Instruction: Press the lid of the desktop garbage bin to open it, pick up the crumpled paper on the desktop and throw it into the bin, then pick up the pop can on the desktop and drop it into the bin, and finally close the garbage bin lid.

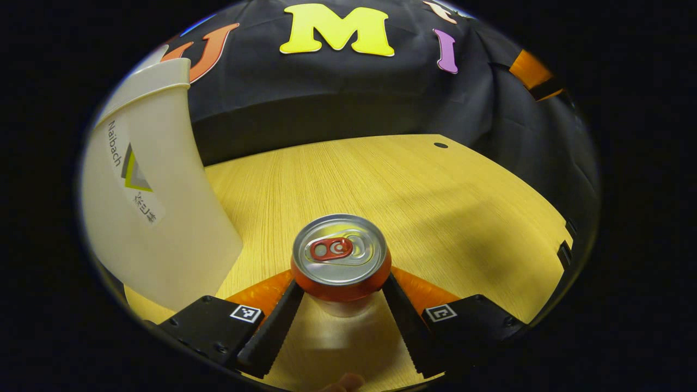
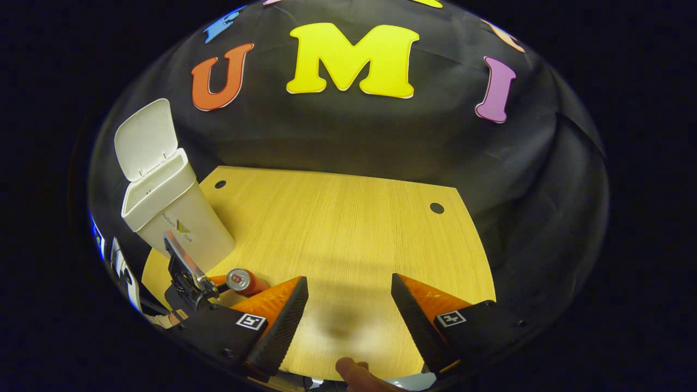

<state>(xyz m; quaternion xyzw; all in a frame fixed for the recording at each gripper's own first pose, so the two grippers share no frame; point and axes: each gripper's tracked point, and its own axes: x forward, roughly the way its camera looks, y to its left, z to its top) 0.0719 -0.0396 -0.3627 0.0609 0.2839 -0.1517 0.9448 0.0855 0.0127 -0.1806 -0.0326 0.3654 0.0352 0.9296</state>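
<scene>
**The can is next**

The left gripper (image 1: 340,296) has its two fingers tight on the sides of the pop can (image 1: 341,256). The can stands up on the table (image 1: 435,207), just beside the bin (image 1: 158,218). I see no crumpled paper, so I think it is in the bin. The lid (image 2: 146,139) is up. Next, the can must go up over the bin's tall wall, then drop in. The right gripper (image 2: 348,305) is wide open, holding nothing, over bare table.
</scene>
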